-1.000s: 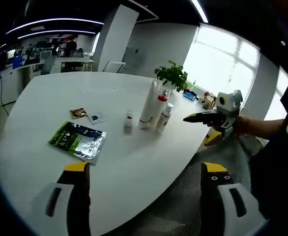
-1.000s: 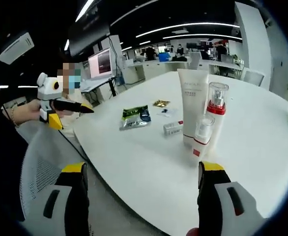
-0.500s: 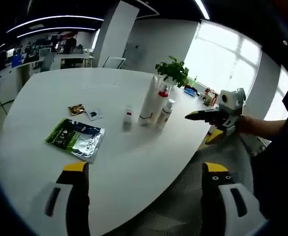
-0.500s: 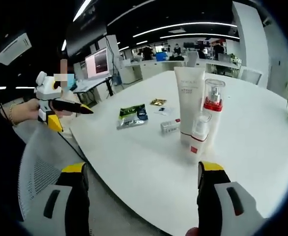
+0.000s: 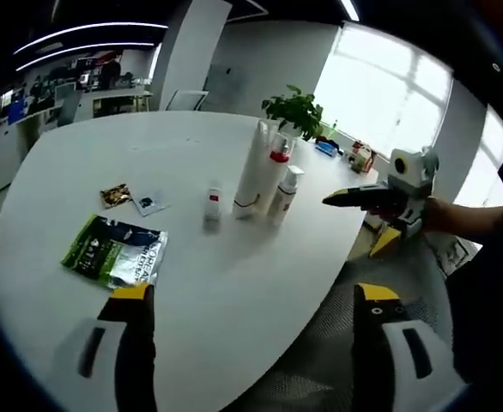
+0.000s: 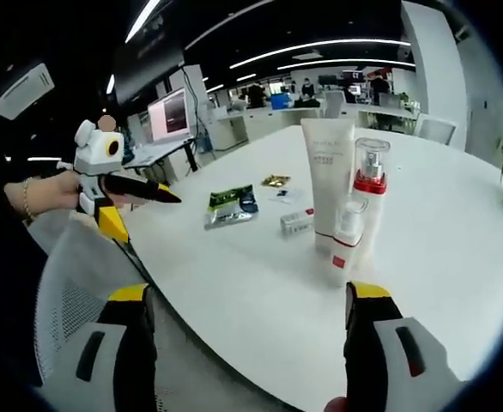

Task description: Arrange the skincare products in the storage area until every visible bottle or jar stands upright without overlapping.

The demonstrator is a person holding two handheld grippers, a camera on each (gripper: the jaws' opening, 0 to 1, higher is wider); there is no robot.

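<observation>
Upright, tall matte tube (image 6: 328,189) (white) beside clear pump bottle (image 6: 368,202).

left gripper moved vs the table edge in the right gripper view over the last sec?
Yes. In the right gripper view the left gripper has pushed its tips toward the green sachet, now reaching over the white table edge.

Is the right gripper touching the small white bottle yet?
Apart. In the right gripper view, bare white table lies between the open right gripper and the small white bottle.
</observation>
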